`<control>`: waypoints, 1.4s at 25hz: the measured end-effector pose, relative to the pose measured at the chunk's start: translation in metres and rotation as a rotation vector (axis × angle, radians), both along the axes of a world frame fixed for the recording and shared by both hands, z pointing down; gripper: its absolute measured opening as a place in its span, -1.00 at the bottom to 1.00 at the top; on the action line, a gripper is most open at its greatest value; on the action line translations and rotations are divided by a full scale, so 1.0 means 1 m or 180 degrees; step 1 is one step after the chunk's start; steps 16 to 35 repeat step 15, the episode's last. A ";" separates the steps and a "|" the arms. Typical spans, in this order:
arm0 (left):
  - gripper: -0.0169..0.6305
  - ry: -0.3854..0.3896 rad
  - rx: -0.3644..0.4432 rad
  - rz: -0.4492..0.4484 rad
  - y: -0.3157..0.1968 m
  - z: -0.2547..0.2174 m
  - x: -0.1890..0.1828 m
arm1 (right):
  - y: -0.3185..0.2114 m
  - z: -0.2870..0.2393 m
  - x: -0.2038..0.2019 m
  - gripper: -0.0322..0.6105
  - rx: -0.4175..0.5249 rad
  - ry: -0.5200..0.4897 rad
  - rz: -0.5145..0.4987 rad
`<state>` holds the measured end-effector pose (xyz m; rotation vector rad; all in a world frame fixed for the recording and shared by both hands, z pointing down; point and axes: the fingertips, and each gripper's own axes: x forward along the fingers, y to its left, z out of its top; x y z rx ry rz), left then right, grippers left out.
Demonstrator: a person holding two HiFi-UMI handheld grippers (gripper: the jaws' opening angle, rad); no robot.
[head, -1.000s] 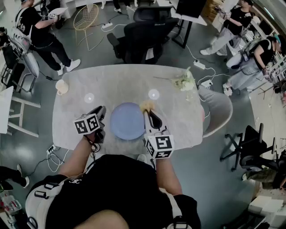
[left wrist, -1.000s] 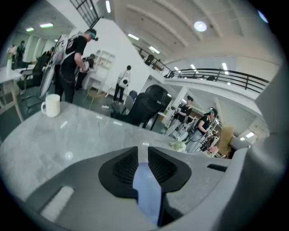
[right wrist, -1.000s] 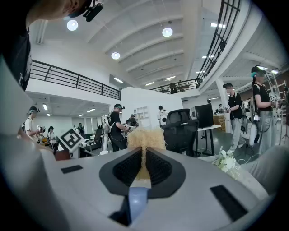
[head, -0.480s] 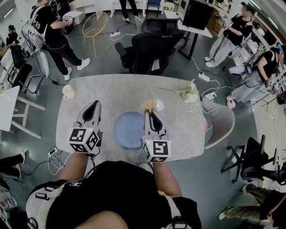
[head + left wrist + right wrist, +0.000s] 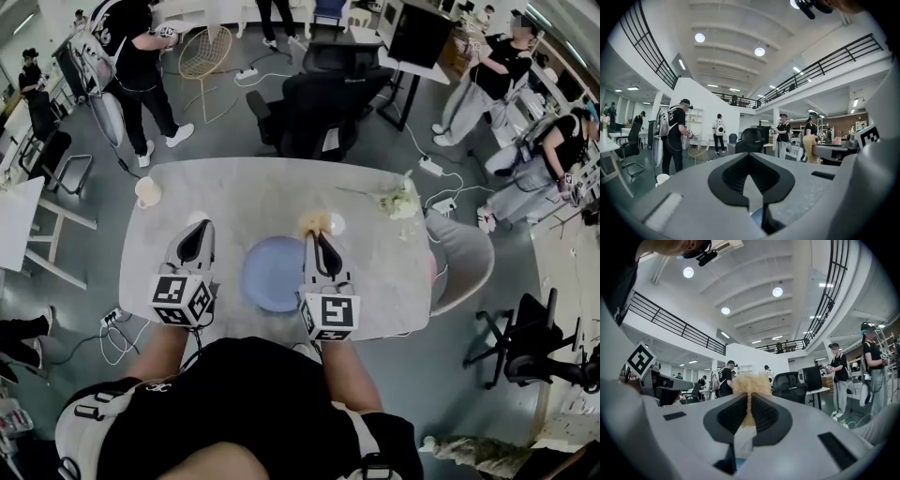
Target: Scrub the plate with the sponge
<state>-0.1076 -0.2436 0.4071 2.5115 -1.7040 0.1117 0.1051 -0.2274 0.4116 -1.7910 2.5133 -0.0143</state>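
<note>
Pinching a fluffy tan sponge [image 5: 311,222], the right gripper [image 5: 316,236] flanks a blue plate [image 5: 274,274]; left gripper [image 5: 197,231] closed, empty.

Left hand-held gripper [image 5: 196,230]: jaws pressed together, nothing between them. Right hand-held gripper [image 5: 316,237]: jaws clamped on the sponge [image 5: 750,383]. Both point forward, roughly parallel, level with each other. Bare forearms [image 5: 161,345] reach out from the torso.
</note>
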 end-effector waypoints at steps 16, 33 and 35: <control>-0.93 0.0068 -0.0144 0.0235 0.008 0.012 0.011 | 0.008 -0.002 -0.003 -0.80 0.0047 0.0095 0.0055; -0.93 0.0068 -0.0144 0.0235 0.008 0.012 0.011 | 0.008 -0.002 -0.003 -0.80 0.0047 0.0095 0.0055; -0.93 0.0068 -0.0144 0.0235 0.008 0.012 0.011 | 0.008 -0.002 -0.003 -0.80 0.0047 0.0095 0.0055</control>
